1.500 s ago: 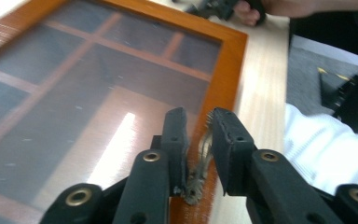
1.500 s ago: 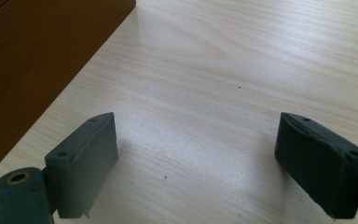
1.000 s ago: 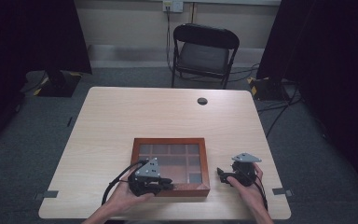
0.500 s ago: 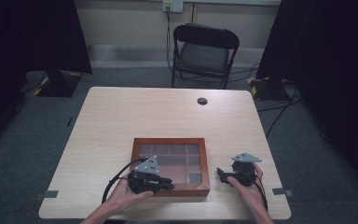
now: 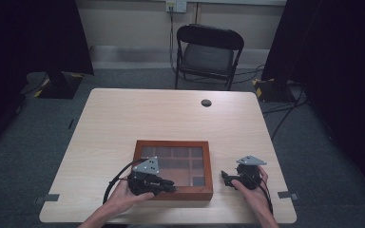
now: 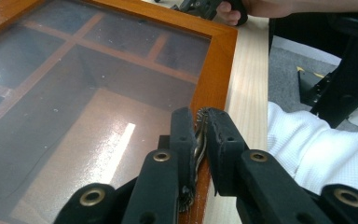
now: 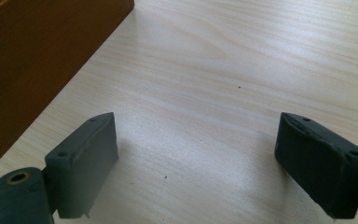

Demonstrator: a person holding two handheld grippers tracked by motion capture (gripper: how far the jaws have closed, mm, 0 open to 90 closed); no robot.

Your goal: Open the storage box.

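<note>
High view: pale wooden table, folding chair behind, apparently carpeted floor.

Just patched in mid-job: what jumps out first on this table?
The reddish-brown wooden box with a glass-paned lid sits at the near edge of the light wood table. The left tool is closed on a small metal clasp at the lid's front rim. The right tool rests open on bare tabletop just right of the box.
</note>
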